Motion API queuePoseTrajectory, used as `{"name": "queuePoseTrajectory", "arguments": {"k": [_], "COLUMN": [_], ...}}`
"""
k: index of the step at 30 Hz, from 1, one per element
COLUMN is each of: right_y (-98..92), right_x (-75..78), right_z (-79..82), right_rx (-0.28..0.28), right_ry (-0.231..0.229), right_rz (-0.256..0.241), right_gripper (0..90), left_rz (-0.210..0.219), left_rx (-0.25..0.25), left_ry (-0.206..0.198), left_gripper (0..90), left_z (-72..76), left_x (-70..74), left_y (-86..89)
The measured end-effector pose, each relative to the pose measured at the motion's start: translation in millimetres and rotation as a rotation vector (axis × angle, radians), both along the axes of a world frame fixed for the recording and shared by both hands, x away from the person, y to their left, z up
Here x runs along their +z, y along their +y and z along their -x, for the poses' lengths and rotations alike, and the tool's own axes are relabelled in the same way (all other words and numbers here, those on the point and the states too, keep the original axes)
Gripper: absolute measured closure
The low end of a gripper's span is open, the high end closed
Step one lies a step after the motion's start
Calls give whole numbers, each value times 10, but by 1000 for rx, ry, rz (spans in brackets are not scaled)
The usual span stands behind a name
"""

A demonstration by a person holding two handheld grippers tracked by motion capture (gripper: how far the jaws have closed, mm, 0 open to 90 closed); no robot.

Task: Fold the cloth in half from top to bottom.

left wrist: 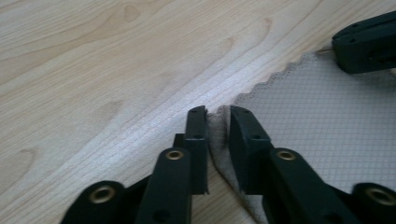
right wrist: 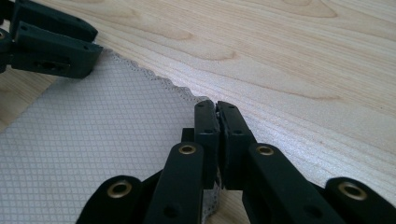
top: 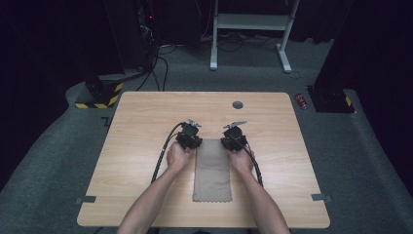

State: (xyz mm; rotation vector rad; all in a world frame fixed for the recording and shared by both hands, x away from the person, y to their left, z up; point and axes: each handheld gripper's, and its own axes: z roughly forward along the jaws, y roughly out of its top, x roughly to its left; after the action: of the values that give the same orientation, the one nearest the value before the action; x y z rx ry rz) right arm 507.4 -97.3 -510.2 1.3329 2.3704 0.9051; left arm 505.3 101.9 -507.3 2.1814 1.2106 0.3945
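Both tools pinching the far corners of a cloth on the table.
Left tool and right tool are each gripping one far corner of the beige cloth, probably for lifting or folding; it is lying flat mid-table.

Left gripper beside right gripper, forearms converging forward, each gripper's fingers pinched nearly together
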Motion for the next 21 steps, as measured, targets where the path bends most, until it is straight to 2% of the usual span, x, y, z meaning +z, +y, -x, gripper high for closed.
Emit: {"name": "queuePoseTrajectory", "arguments": {"k": [4,6,10,12,19,21], "right_y": [-17,-31,-60,-78,-134,-140], "right_x": [-3,-3,51,99,201,235], "right_z": [-9,-11,8,25,60,71], "right_rx": [-4,-7,-5,12,20,20], "right_ry": [9,12,5,-17,-32,-37], "right_rz": [-18,-28,-52,-57,-73,-78], "right_gripper": [884,886,887,887,887,888], "left_rz": [33,43,41,52,87,110], "left_rx": [-17,-16,-28,-27,-44,-45], "left_ry": [31,42,40,37,1,-5], "left_gripper": [879,885,890,890,890,891], "left_z": [-27,-37,-33,-26,16,19], "left_x": [3,6,18,36,175,213], "left_y": [16,19,31,36,67,91]}}
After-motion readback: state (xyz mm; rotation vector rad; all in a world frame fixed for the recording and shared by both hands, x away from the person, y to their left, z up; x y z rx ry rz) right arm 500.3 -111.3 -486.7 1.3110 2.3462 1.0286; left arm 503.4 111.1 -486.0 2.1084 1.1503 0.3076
